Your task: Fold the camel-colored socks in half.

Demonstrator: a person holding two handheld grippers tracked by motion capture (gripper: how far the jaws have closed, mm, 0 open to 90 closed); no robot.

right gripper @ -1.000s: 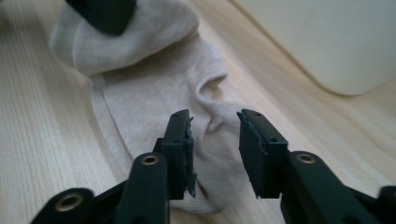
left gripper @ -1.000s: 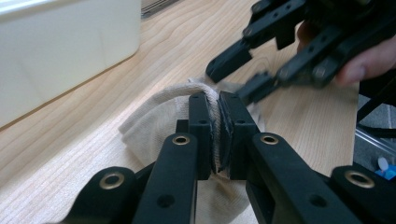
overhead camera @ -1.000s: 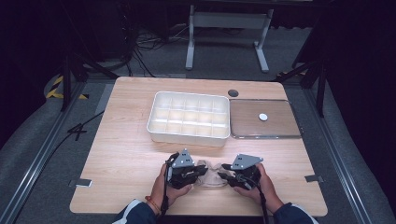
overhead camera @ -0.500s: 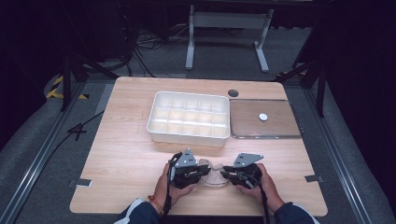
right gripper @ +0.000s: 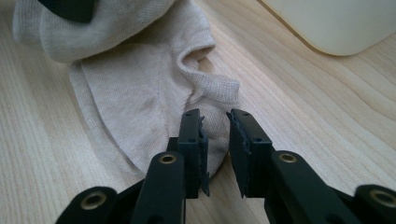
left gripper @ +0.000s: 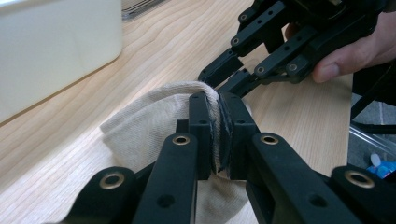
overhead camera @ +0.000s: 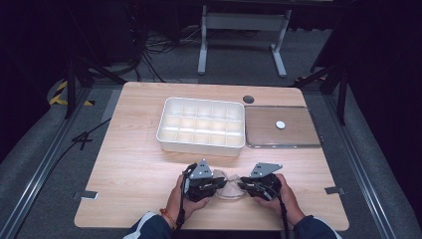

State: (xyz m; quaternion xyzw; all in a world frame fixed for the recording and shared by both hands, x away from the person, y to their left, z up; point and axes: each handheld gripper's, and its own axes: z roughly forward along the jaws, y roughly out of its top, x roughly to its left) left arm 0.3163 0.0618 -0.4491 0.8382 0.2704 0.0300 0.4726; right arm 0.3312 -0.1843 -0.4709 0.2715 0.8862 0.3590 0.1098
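Pale wood grain runs across the table (overhead camera: 134,169), with dark floor and cables behind it. Near the table's six o'clock edge lies a beige sock (left gripper: 140,126), rumpled, between the two tools. The left gripper (left gripper: 218,135) has its jaws shut tight on a raised fold of the sock, the cloth squeezed between the pads. The right gripper (right gripper: 215,140) reaches the sock from the three o'clock side; its jaws have just been closing and now stand a narrow gap apart over the sock's edge, the pads not visibly pressing on the cloth.

At twelve o'clock from the sock sits a white divided tray (overhead camera: 201,145); its compartments look bare, though the near ones are partly hidden by its wall. Just beside it, at its three o'clock, is a flat brown tray (overhead camera: 298,139) holding a small white disc (overhead camera: 280,124). A dark round spot (overhead camera: 248,99) sits at that tray's eleven o'clock; what it is cannot be made out.

From the high view, both hands and the grey plates cover most of the sock.
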